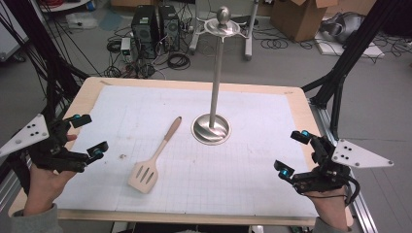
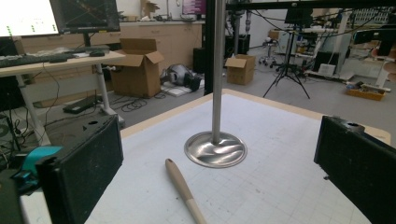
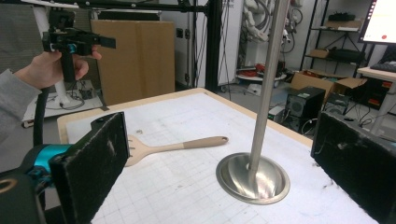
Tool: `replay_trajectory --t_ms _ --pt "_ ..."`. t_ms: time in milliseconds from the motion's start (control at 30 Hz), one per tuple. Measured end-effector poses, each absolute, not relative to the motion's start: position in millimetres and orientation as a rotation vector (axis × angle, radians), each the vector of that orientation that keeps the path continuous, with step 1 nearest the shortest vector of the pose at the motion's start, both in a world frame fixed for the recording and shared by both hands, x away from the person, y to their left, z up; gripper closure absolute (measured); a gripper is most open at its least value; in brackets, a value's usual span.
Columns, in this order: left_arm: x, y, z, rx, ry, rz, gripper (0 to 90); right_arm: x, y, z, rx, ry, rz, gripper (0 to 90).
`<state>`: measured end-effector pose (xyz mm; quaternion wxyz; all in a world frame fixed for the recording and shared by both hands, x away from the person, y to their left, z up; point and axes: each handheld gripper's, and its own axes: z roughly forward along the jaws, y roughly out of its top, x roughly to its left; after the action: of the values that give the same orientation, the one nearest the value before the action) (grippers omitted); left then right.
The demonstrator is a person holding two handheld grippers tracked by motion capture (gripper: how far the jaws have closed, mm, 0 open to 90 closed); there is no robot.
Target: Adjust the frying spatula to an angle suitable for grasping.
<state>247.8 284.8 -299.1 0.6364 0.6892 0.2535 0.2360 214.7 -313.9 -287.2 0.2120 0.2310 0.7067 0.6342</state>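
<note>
Near the table's (image 1: pixel 296 104) front corners, the left gripper (image 1: pixel 90 136) and right gripper (image 1: pixel 294 153) are held released, grasping nothing. A slotted spatula (image 1: pixel 153 160) lies left of centre; it is probably light and stiff, best pinched mid-handle. Beyond stands a metal stand (image 1: pixel 214 97).

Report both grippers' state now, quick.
Left gripper: open, holding nothing, off to the left of the slotted spatula.
Right gripper: open, holding nothing, off to the right of the metal stand.
</note>
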Motion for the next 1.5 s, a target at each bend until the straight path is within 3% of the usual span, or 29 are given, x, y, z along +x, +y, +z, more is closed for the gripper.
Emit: replay_trajectory --t_ms 1500 --pt "271.8 255.2 -328.9 1.631 0.657 0.517 1.9 213.1 -318.8 -293.3 0.669 1.953 1.765 3.0"
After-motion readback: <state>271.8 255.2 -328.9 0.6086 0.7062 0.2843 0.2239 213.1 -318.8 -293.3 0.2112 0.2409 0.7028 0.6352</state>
